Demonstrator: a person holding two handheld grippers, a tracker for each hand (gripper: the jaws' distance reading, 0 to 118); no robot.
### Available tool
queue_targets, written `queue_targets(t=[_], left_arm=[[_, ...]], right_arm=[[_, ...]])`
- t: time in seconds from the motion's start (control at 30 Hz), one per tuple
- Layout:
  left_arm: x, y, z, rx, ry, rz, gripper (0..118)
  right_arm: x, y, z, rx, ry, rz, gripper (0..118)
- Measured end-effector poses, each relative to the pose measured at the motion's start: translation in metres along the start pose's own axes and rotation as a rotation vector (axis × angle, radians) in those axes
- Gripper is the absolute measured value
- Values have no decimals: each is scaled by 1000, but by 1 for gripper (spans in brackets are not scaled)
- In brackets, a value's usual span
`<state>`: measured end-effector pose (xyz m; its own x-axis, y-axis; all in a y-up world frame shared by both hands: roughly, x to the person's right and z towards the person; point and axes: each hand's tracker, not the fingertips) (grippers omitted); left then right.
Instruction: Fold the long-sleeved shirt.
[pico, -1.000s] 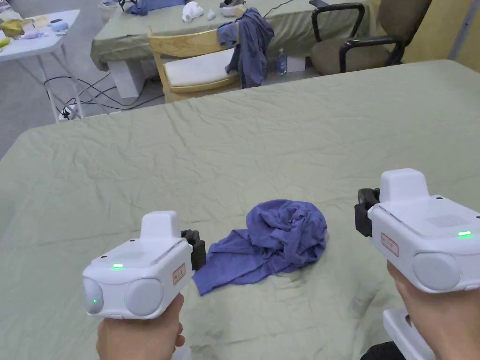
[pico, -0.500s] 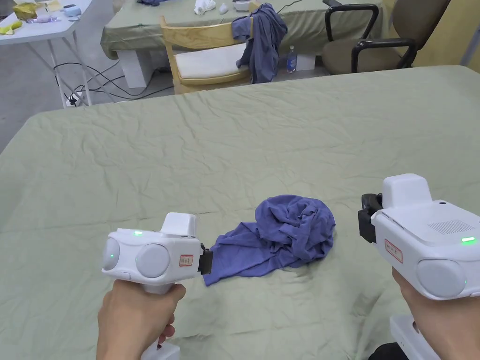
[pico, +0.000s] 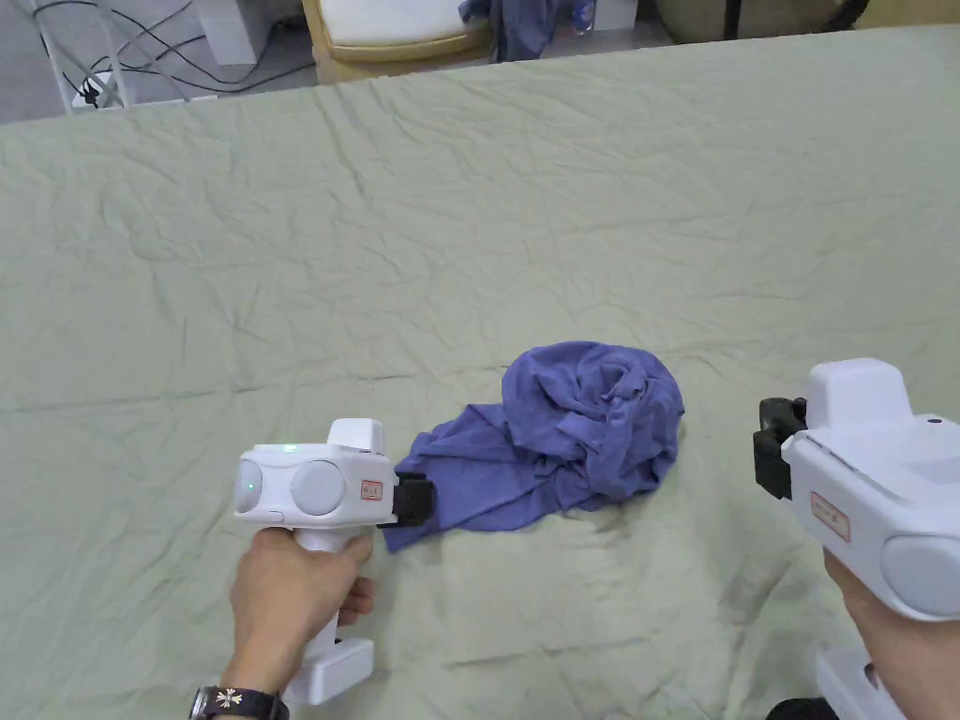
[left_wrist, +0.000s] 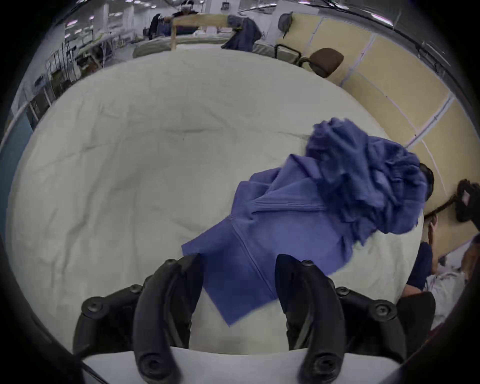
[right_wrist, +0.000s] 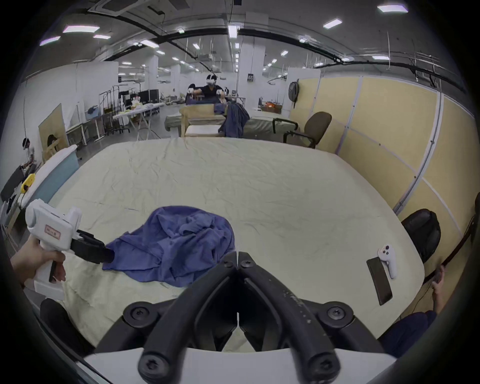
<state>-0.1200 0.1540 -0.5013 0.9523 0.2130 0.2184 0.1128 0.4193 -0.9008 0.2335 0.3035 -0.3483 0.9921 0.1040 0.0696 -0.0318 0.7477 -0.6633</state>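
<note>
A crumpled blue long-sleeved shirt (pico: 572, 441) lies in a heap on the green-covered table (pico: 469, 234), with a flatter flap trailing toward the left. My left gripper (pico: 412, 497) is held sideways at that flap's tip. In the left gripper view its jaws stand open (left_wrist: 237, 262), one on each side of the corner of the shirt (left_wrist: 324, 202). My right gripper (pico: 771, 459) hovers to the right of the heap, apart from it. Its jaws are shut with nothing between them (right_wrist: 237, 256), just short of the shirt (right_wrist: 179, 239).
A dark phone (right_wrist: 379, 280) and a white controller (right_wrist: 388, 259) lie near the table's right edge. A wooden chair (pico: 394, 28) stands beyond the far edge. Another person (right_wrist: 211, 88) works at a distant table. The cloth stretches wide behind the shirt.
The head camera has tilted down. My left gripper has turned sideways and moved in to the shirt's left flap. The right gripper has barely moved.
</note>
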Motion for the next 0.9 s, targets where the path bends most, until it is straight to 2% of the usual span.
queue_targets(t=[0.07, 0.2, 0.23, 0.27, 0.3, 0.37, 0.47, 0.5, 0.53, 0.57, 0.73, 0.8, 0.9], left_arm=[[-5, -5, -21, -18, -7, 25, 57], [0, -6, -11, 12, -10, 28, 52], [-2, -7, -9, 10, -10, 21, 42], [0, -7, -8, 9, -4, 23, 21], [1, -7, -6, 23, 11, 29, 5], [2, -9, -2, 71, 12, 32, 5], [4, -10, -9, 48, 25, 31, 5], [4, -10, -8, 46, 26, 33, 5], [4, -9, -8, 41, 27, 36, 5], [5, -8, -8, 36, 28, 35, 5], [3, -6, -12, 19, 35, 29, 5], [4, -6, -14, 18, 41, 32, 5], [4, -5, -15, 16, 50, 26, 5]], right_arm=[[0, -3, -10, -26, -1, 2, 2], [-2, -5, -18, -42, 2, 9, 2], [-3, -5, -20, -46, 6, 9, 2], [-4, -5, -22, -50, 14, 10, 2], [-4, -5, -22, -53, 21, 10, 2], [-4, -4, -25, -65, 38, 6, 2], [-2, 2, -37, -114, 92, 11, 7], [-1, 4, -42, -136, 116, 4, 16], [1, 7, -47, -159, 144, 10, 40], [2, 12, -54, -167, 177, -2, 52], [1, 42, -83, -189, 359, -98, 53], [-7, 51, -94, -209, 377, -126, 53], [-26, 49, -123, -238, 385, -119, 53]])
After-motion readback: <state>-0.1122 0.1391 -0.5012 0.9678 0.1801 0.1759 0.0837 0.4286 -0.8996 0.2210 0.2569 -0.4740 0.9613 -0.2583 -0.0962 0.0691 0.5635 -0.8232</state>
